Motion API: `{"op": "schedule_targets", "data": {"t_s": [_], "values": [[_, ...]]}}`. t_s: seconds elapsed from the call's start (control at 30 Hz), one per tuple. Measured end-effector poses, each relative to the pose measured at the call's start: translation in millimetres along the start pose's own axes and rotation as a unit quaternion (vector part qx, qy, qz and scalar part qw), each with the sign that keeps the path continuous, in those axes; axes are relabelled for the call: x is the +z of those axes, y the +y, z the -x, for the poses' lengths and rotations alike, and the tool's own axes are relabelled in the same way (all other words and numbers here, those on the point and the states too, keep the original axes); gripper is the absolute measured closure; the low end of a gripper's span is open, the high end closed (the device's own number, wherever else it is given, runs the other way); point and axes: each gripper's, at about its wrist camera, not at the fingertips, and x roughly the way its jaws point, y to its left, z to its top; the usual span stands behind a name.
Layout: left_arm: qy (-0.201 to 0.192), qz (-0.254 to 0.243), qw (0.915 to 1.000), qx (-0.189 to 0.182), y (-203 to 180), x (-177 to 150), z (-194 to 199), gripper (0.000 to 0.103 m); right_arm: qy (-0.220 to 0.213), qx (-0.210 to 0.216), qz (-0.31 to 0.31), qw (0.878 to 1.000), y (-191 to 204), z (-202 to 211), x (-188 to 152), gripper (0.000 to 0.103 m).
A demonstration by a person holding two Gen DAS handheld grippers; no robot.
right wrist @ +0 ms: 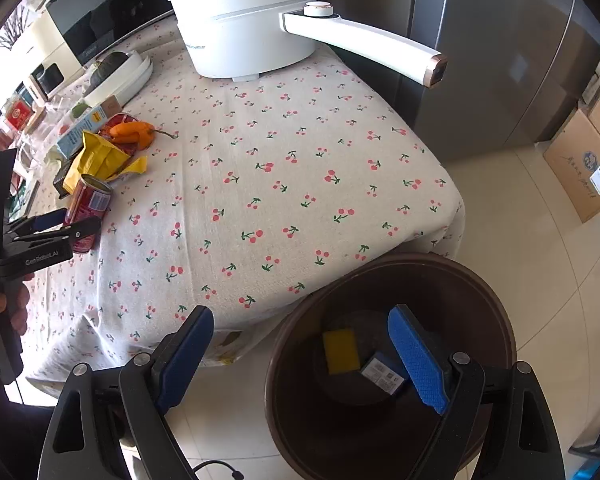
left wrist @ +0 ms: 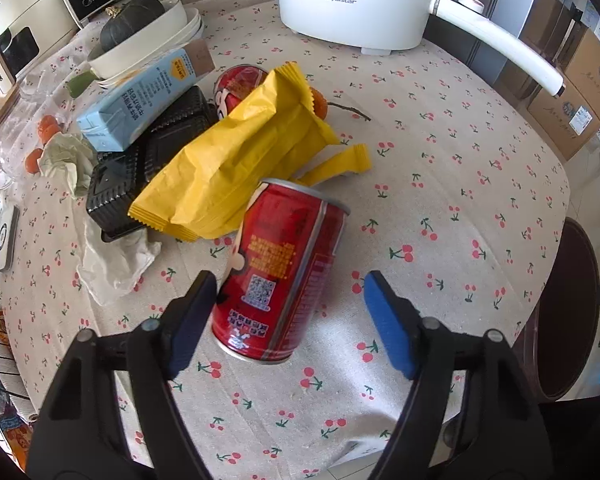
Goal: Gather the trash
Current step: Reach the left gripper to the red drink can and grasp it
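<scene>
A red drink can [left wrist: 280, 272] is on the cherry-print tablecloth [left wrist: 440, 200], just in front of a yellow wrapper [left wrist: 236, 160]. My left gripper [left wrist: 291, 280] straddles the can. Its left pad is right beside the can's side and its right pad stands clear of it, so the gripper is open. The right wrist view shows the same left gripper [right wrist: 66, 220] around the can [right wrist: 90, 208], held by a hand. My right gripper [right wrist: 300, 316] is open and empty, off the table's edge over a brown bin [right wrist: 500, 320]. A yellow item and a dark blue box lie inside the bin.
Behind the wrapper lie a blue carton [left wrist: 140, 100], black plastic trays [left wrist: 148, 160], crumpled tissue [left wrist: 112, 264], another red can [left wrist: 240, 84] and an orange pepper [right wrist: 134, 132]. A white electric pot [left wrist: 360, 0] with a long handle stands at the back. Stacked bowls hold a pumpkin. Cardboard boxes are on the floor.
</scene>
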Motion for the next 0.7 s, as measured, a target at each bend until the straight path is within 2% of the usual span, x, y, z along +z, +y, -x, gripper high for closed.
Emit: {"op": "schedule_targets", "data": {"t_s": [0.03, 0.2, 0.37, 0.53, 0.7], "values": [[0.006, -0.002, 1.0000, -0.001, 0, 0, -1, 0.048, 0.001, 0.000, -0.001, 1.000, 0, 0, 0, 0.012], [0.019, 0.011, 0.9997, -0.015, 5, -5, 0, 0.048, -0.001, -0.001, -0.005, 1.000, 4, 1, 1, 0.012], [-0.003, 0.050, 0.9982, -0.034, 25, -12, 21, 0.048, -0.012, 0.007, -0.005, 1.000, 19, 5, 10, 0.013], [-0.028, 0.096, 0.9942, -0.039, 60, -24, 44, 0.049, -0.024, 0.022, 0.003, 0.999, 50, 6, 23, 0.012], [-0.030, 0.140, 0.9892, -0.028, 101, -41, 52, 0.049, -0.041, 0.038, 0.032, 0.998, 98, 1, 40, 0.012]]}}
